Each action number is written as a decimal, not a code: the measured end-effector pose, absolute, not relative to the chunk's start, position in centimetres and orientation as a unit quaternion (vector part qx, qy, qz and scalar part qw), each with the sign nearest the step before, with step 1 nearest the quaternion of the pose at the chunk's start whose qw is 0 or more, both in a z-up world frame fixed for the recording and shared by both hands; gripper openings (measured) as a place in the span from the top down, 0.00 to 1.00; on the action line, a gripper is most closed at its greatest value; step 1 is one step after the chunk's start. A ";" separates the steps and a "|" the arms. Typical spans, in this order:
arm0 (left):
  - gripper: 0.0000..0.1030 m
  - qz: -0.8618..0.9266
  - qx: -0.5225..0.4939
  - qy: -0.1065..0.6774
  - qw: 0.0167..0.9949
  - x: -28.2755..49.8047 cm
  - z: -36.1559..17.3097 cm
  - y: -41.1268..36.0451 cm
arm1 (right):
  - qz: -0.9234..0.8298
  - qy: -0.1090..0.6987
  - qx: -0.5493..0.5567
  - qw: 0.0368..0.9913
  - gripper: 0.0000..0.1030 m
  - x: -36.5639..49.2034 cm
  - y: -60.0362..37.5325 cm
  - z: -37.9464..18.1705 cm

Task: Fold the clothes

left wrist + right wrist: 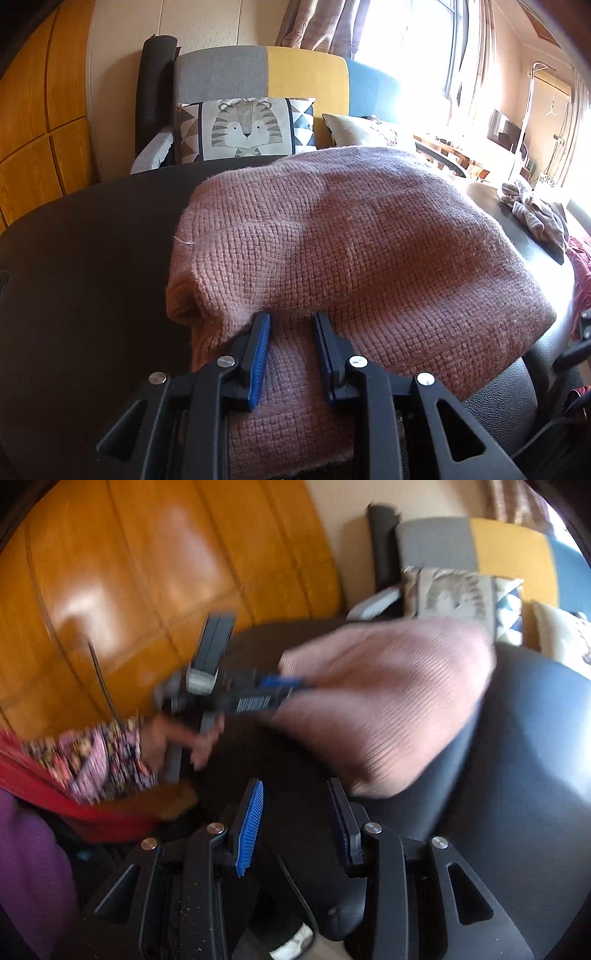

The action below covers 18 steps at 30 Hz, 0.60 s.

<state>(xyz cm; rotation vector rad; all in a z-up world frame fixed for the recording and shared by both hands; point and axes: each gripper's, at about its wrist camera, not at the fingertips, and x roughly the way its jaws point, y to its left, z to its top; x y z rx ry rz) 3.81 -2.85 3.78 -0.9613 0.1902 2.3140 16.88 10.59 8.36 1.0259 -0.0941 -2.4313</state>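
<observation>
A pink chunky-knit sweater (369, 240) lies folded on a dark table (92, 258). My left gripper (291, 321) is at the sweater's near edge. Its blue-padded fingers (260, 343) are pressed on a thick bunch of the knit, and the upper fold drapes over their tips. The right wrist view is blurred by motion. There the left gripper (284, 686) bites the left edge of the sweater (388, 701), held by a hand in a patterned sleeve (110, 753). My right gripper (295, 786) hovers open over the bare table (517, 775), just short of the sweater's near corner, with nothing between its fingers.
A crumpled grey cloth (532, 210) lies at the table's far right, with a red cloth (581, 266) past it. Behind the table are a sofa (306, 74) with a tiger cushion (245, 127) and a wooden cabinet (147, 572). A purple garment (29, 867) sits at lower left.
</observation>
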 end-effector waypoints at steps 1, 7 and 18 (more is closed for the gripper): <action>0.77 0.876 -0.364 0.073 0.308 3.8 3.8 -2.8 | -0.890 -0.017 0.383 0.247 0.63 16.7 9.5 7.9; 0.77 0.877 -0.366 0.080 0.299 3.9 4.0 -2.5 | -0.915 0.107 0.360 0.151 0.63 14.0 5.6 5.9; 0.76 0.875 -0.384 0.085 0.283 4.6 4.6 -0.9 | -0.891 0.172 0.420 -0.004 0.65 14.2 8.5 4.1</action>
